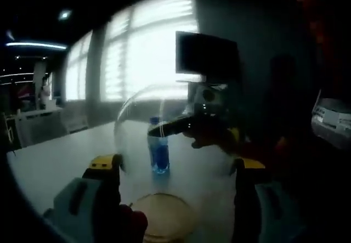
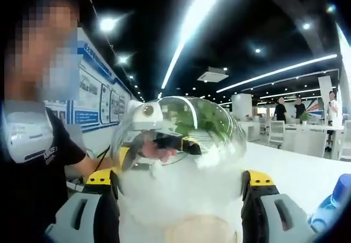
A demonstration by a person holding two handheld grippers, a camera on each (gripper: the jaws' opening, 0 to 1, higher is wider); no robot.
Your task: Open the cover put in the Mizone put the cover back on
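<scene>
The clear dome-shaped glass cover (image 1: pixel 143 123) stands between the two grippers, its curved wall thin and glossy, faint against the bright blinded windows (image 1: pixel 145 48); beneath it a round pale base disc (image 1: pixel 160 221) lies on the smooth white table (image 1: pixel 60 155); the left gripper (image 1: pixel 175 169) has its yellow-tipped grey jaws set wide apart either side of the dome, and whether they touch the glass I cannot tell; through the dome the blue-tinted Mizone bottle (image 1: pixel 159 150) stands upright on the table, well beyond the disc, with bare tabletop all round it; the right gripper (image 2: pixel 181 180) likewise holds its jaws wide around the shiny, reflective dome, grip not discernible; in the right gripper view the bottle's blue cap sits at the lower right edge; the table runs open toward distant chairs (image 2: pixel 285 136).
</scene>
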